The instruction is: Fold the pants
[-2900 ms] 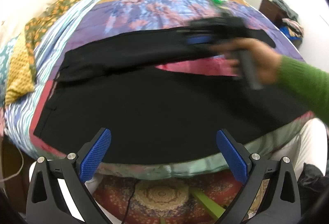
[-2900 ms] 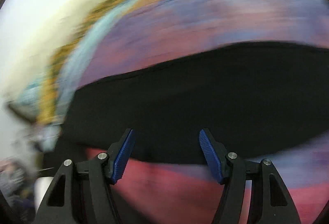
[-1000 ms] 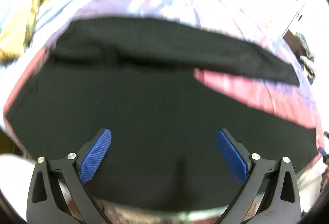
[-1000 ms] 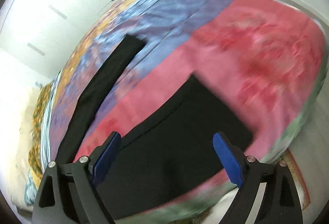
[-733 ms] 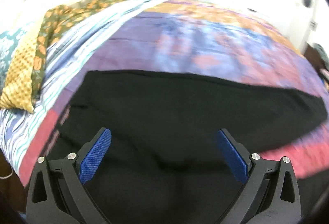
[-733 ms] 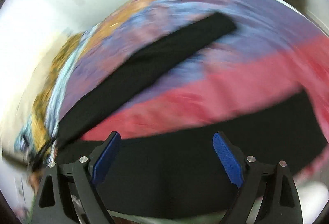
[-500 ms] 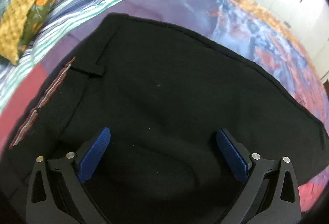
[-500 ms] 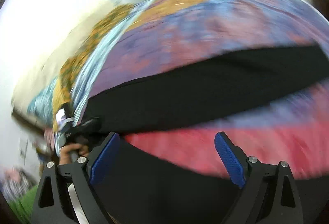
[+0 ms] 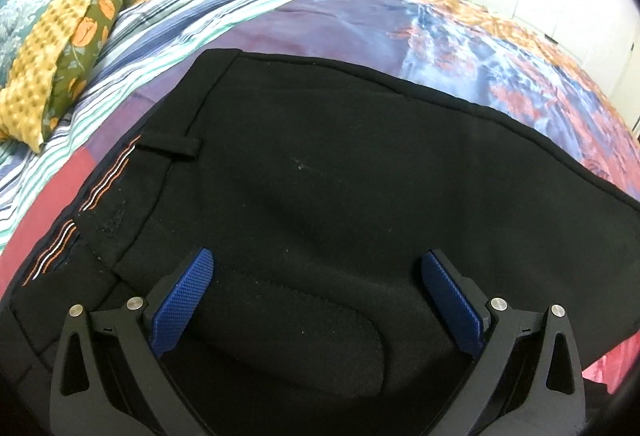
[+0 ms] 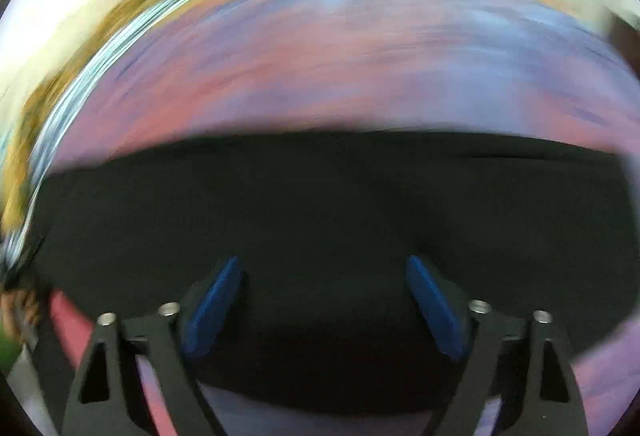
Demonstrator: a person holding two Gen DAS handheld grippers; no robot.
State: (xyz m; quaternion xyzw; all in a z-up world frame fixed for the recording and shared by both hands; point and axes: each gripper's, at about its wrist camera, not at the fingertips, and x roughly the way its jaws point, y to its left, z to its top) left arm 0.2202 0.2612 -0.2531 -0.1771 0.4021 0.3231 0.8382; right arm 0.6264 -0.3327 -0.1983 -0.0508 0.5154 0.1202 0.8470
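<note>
Barely started: black pants (image 9: 360, 171) lie spread on the bedspread (image 9: 500, 47), unfolded; left gripper (image 9: 318, 300) gapes empty near the waistband, right gripper (image 10: 320, 306) closing, nothing pinched.

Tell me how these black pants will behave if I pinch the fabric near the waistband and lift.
The black pants look limp: a soft ridge has already bunched between the open left hand-held gripper pads. Expect draping and sagging, not a rigid lift. The waistband, stitched and layered, probably holds shape better.
</note>
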